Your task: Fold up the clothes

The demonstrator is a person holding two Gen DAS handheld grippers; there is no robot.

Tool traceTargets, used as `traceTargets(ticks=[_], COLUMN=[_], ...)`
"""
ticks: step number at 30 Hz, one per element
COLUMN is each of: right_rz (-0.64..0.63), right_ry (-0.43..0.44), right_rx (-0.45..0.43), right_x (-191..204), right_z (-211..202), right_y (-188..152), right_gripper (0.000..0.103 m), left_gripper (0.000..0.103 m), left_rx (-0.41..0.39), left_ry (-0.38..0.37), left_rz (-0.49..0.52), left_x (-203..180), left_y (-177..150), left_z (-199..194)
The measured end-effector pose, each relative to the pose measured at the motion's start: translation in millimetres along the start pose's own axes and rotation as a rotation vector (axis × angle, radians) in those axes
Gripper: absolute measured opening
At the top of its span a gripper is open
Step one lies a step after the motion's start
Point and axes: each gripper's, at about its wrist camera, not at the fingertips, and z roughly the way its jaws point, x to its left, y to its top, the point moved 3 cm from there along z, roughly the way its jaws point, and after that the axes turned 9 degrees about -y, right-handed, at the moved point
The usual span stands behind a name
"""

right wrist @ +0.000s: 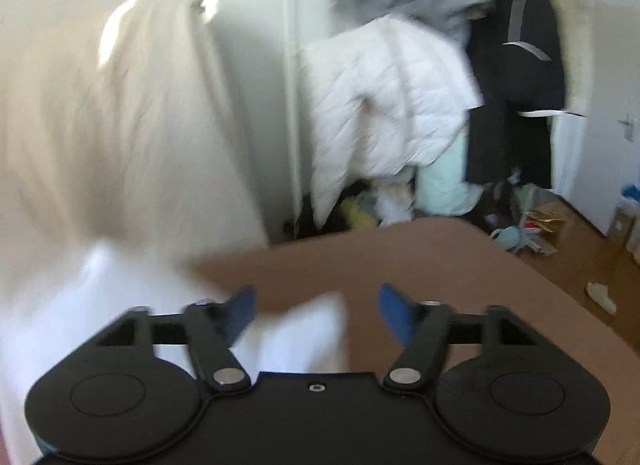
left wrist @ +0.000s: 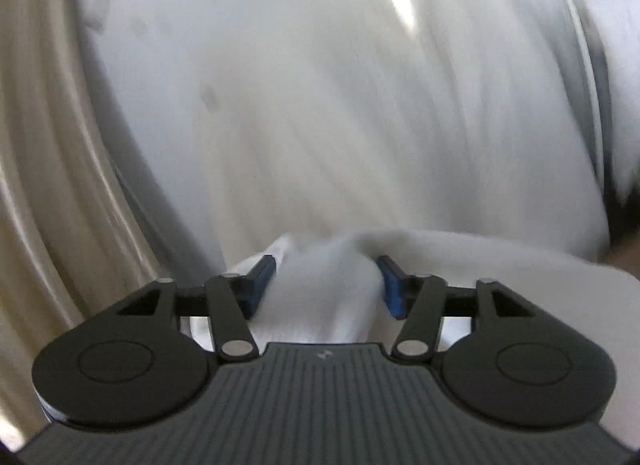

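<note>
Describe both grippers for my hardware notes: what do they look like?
Both look alike. The left gripper has a ribbed dark grey body, two round black discs, black link arms with silver pivot pins and blue fingers. The right gripper has the same discs, links and blue fingers, with a smoother black body.

Your right gripper (right wrist: 318, 315) is hovering with its jaws standing wide over the brown tabletop (right wrist: 440, 265). A blurred white garment (right wrist: 120, 145) is hanging along the tabletop's left edge, and a corner of it is lying between the blue pads (right wrist: 394, 315), clear of the right one. Beyond the far edge, a white quilted jacket (right wrist: 384, 97) is hanging.
</note>
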Motion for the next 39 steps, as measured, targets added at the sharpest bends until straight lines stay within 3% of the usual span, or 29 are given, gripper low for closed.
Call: traceTargets(ticks=[2,4,7,9,12,17,22,25,26,28,30,33,36,38,39], right_rz=[0.091,0.130,0.129,0.128,0.113,0.158,0.476,0.353,0.278,0.174,0.097,0.003,-0.078,-0.038,0.042], right_ry=[0.024,0.003,-0.057,-0.073,-0.061,0.006,0.143,0.161,0.135,0.133,0.135,0.096,-0.028,-0.087,-0.055], right_rx=[0.025,0.121,0.239,0.300,0.346,0.412,0.521,0.509,0.510,0.519,0.507,0.447,0.410,0.433,0.465], right_x=[-22,-46,-86,-108,-132,-159,-159,-132,-122,-105,-90,-72,-66,-70,-73], right_z=[5,11,15,8,-2,-6,2,7,9,17,23,34,57,72,77], right_y=[-20,-44,-80,-101,-118,-129,-136,-132,-131,-127,-126,-124,-128,-135,-143], right_gripper=[0.081,0.080,0.080,0.080,0.080,0.080,0.080,0.080,0.080,0.080,0.080,0.081,0.089,0.092,0.087], left_gripper=[0.057,0.061,0.061,0.060,0.060,0.061,0.061,0.061,0.057,0.057,0.058,0.058,0.058,0.058,0.058], left_rx=[0.043,0.091,0.204,0.269,0.292,0.358,0.402,0.417,0.435,0.479,0.487,0.457,0.443,0.434,0.420], left_ry=[-0.052,-0.178,-0.328,-0.367,-0.422,-0.540,-0.614,-0.651,-0.697,-0.864,-0.934,-0.904,-0.877,-0.855,-0.838], left_rz=[-0.051,-0.110,-0.128,-0.087,-0.041,-0.117,-0.189,-0.204,-0.233,-0.349,-0.398,-0.336,-0.266,-0.216,-0.169], left_x=[-7,-19,-49,-76,-104,-108,-111,-114,-115,-113,-112,-118,-129,-138,-144], left_y=[-30,-67,-121,-145,-155,-170,-177,-183,-185,-190,-189,-184,-182,-181,-180], left_z=[-6,-15,-16,-10,-7,-10,21,37,40,46,46,36,23,12,4])
